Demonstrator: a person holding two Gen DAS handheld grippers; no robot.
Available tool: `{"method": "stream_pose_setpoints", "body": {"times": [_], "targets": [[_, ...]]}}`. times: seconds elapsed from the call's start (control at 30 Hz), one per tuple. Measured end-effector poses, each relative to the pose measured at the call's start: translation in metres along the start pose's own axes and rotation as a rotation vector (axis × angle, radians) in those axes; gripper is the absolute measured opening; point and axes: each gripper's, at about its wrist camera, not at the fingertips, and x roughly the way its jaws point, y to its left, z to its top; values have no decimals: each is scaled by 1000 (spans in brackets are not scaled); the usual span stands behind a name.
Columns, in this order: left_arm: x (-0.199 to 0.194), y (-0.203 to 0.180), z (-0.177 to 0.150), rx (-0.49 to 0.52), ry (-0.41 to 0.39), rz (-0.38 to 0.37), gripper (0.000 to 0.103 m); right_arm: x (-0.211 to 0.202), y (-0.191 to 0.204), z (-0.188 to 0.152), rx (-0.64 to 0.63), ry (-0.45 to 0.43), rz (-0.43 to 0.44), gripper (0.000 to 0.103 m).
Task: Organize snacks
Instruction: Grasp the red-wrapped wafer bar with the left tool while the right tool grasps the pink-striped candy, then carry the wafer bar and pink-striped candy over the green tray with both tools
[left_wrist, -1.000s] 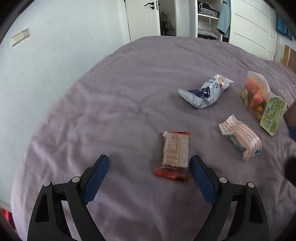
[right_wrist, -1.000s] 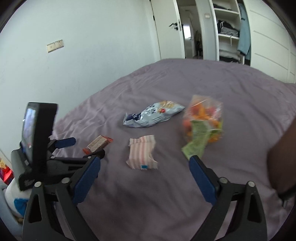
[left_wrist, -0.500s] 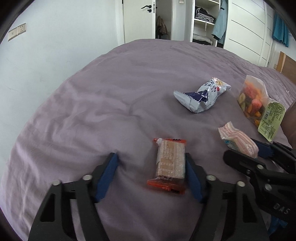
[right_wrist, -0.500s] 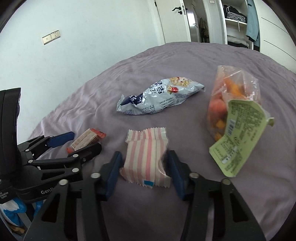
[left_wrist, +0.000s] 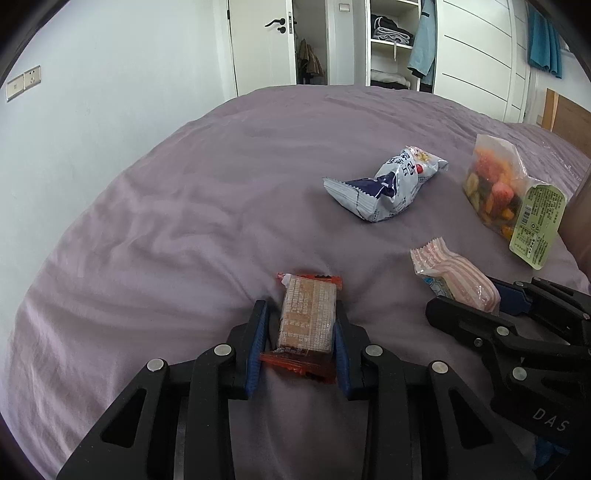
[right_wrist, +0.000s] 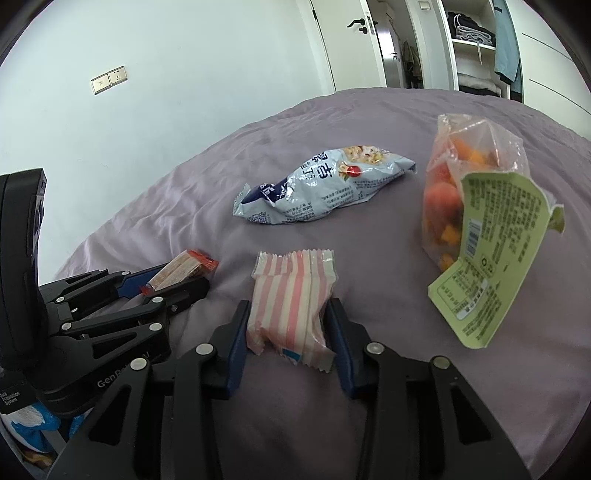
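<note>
Gripping two snacks on the bed (left_wrist: 184, 206), we angle both tools downward.
Our left gripper (left_wrist: 301, 343) has just closed on the orange wafer pack (left_wrist: 308, 319); our right gripper (right_wrist: 288, 332) has just closed on the pink-striped packet (right_wrist: 290, 306).

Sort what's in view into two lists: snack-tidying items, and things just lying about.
Job:
- orange-wrapped wafer bar, in the left gripper
- pink-striped white packet, in the right gripper
- blue-and-white crinkled foil bag
- clear bag of mixed dried fruit

Lying about:
- purple bedspread
- clothes on wardrobe shelves

Left gripper (right_wrist: 168, 284) body reads "GenRobot"; right gripper (left_wrist: 476, 295), seemingly "DAS".
</note>
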Motion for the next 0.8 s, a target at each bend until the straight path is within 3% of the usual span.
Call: {"method": "stream_pose_setpoints", "body": {"times": [0.43,0.63,0.8], "targets": [[-14,14,-7,-12,-6,-23,28,-7,4,0,5,-4,-1,48],[-24,13,-8,-5,-1,-5,27,-21,10,-1,0,4,-1,39],[-37,11,-7,-10,12,21,26,-36,14,-6,8,15,2,39]]}}
